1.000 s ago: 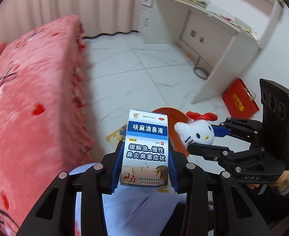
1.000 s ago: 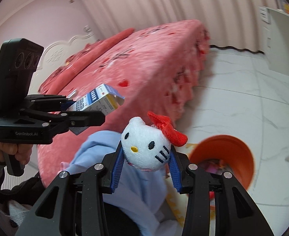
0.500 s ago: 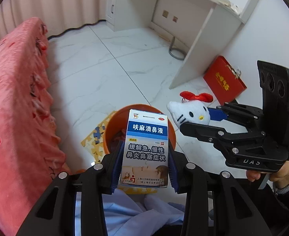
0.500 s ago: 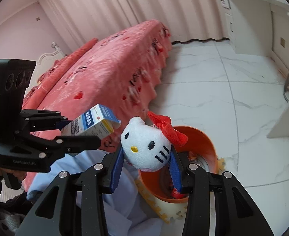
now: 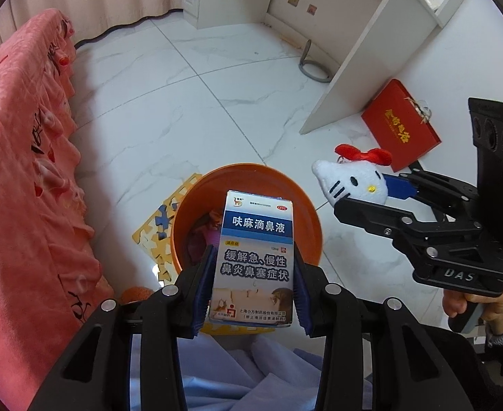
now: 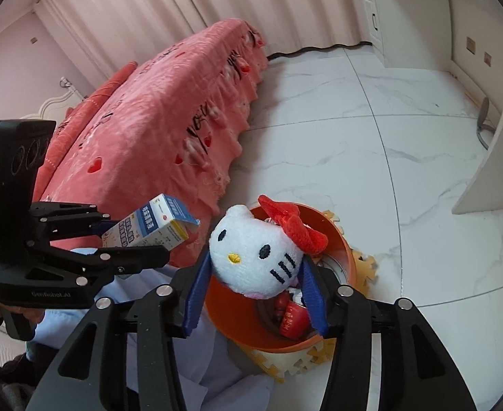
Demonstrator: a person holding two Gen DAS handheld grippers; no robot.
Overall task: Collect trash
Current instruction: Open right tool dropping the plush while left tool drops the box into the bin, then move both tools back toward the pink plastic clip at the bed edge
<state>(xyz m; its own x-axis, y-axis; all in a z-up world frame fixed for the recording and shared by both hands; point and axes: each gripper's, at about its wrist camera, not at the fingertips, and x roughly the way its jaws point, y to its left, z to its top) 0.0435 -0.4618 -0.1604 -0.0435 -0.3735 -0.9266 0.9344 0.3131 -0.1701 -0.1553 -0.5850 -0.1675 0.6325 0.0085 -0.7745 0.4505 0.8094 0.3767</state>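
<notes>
Orange bin (image 5: pixel 299 205): plastic, round, standing on a yellow foam puzzle mat (image 5: pixel 155 236) on the marble floor beside the pink bed cover (image 6: pixel 169 130); red scraps already lie inside, so it is judged to be the drop point.
Medicine carton (image 5: pixel 256 257): blue-and-white nasal-drop box, upright between the left gripper (image 5: pixel 253 284) pads, held right above the bin mouth.
Left claw: narrow; its jaws have just been opening a little, with the box between them and a sliver of gap at one pad.
Cat plush (image 6: pixel 256 251): white head with red bow, sitting between the right gripper (image 6: pixel 254 291) pads over the bin's near rim.
Right claw: jaws have just been opening; the blue pads stand off the plush's sides, likely mid-release.
Why both low: both point down so that things fall inside.
</notes>
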